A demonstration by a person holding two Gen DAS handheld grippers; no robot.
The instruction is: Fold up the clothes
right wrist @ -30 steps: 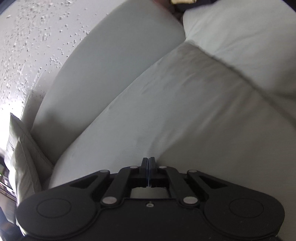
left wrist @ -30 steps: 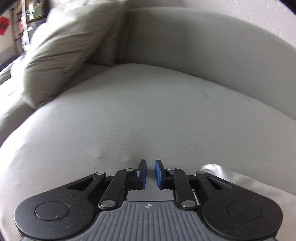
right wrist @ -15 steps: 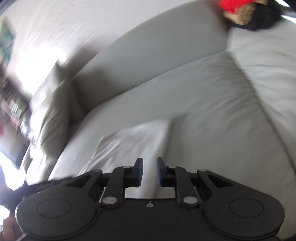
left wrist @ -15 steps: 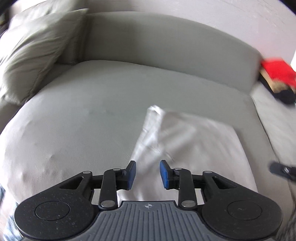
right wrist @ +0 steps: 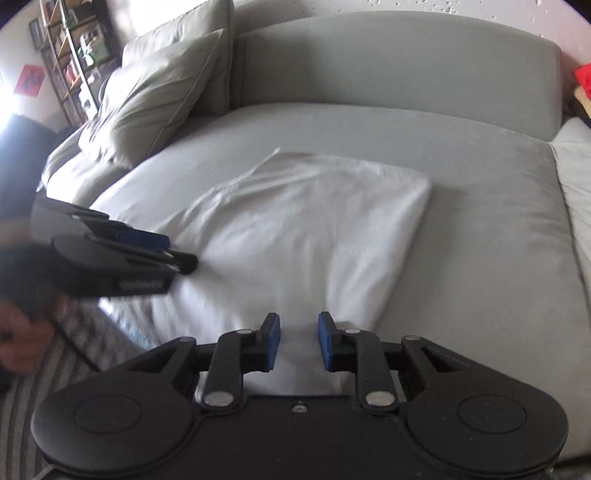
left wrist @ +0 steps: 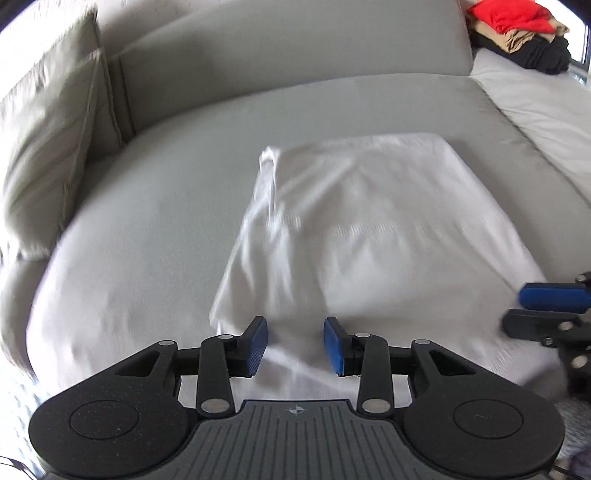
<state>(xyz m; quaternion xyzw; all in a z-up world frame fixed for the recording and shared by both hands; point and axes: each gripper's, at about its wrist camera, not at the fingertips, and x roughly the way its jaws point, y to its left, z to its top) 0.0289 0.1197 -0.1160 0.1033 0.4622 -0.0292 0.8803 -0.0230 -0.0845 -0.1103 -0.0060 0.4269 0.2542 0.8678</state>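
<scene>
A white garment (left wrist: 362, 225) lies folded into a rough rectangle on the grey sofa seat (left wrist: 155, 206); the right wrist view shows the same garment (right wrist: 306, 229). My left gripper (left wrist: 295, 345) hovers open over its near left edge, nothing between its blue pads. My right gripper (right wrist: 297, 339) is open above the near right corner, also holding nothing. Each gripper appears in the other's view: the right one at the right edge (left wrist: 546, 306), the left one at the left (right wrist: 122, 254), held by a hand.
A grey cushion (left wrist: 48, 144) leans at the sofa's left end. A pile of red, tan and black clothes (left wrist: 517, 33) sits on the far right seat. The backrest (right wrist: 399, 70) runs behind. A shelf (right wrist: 74, 59) stands far left, and a striped rug (right wrist: 74, 332) lies below.
Both grippers have pulled back from the sofa's rear toward the garment's near edge. The right gripper went from shut to open, and the left opened wider. The garment now lies released.
</scene>
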